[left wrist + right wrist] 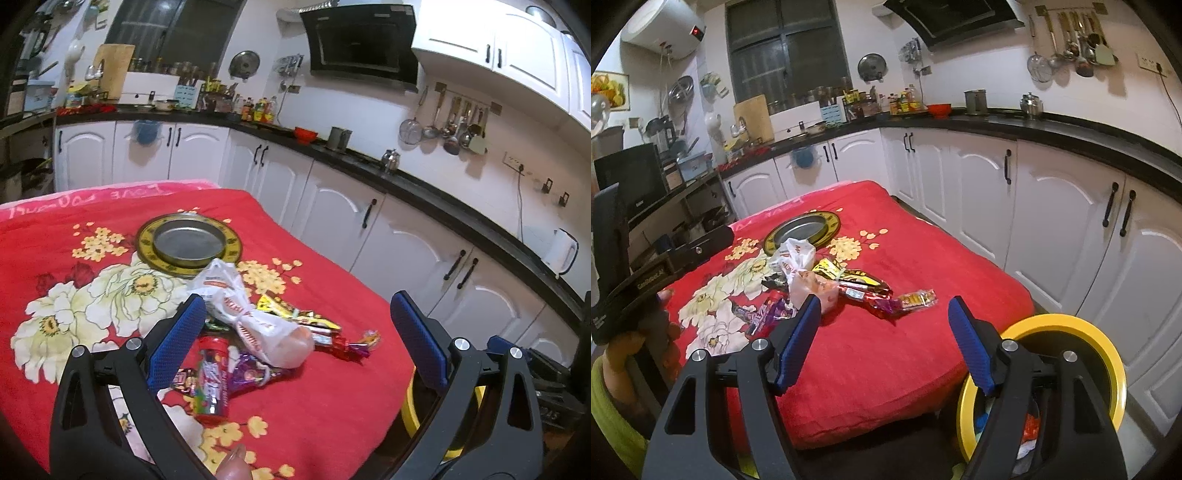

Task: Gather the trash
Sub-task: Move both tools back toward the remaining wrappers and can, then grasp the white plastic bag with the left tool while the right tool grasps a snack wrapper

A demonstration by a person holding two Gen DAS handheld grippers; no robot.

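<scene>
A heap of trash lies on the red flowered cloth [325,398]: a crumpled white plastic bag [258,321], a red-capped shiny tube wrapper [212,380], a purple wrapper [255,371] and several candy wrappers [354,345]. My left gripper [295,332] is open, its blue fingers either side of the heap, just above it. In the right wrist view the heap shows again, with the bag [798,266] and wrappers [916,299]. My right gripper [884,332] is open and empty, short of the heap. A yellow-rimmed bin [1108,354] stands below the table's right corner.
A round metal plate with a yellow rim [190,242] lies on the cloth beyond the heap. White cabinets [1052,229] under a black counter run along the right and back. The left hand and its gripper [635,291] show at the left of the right wrist view.
</scene>
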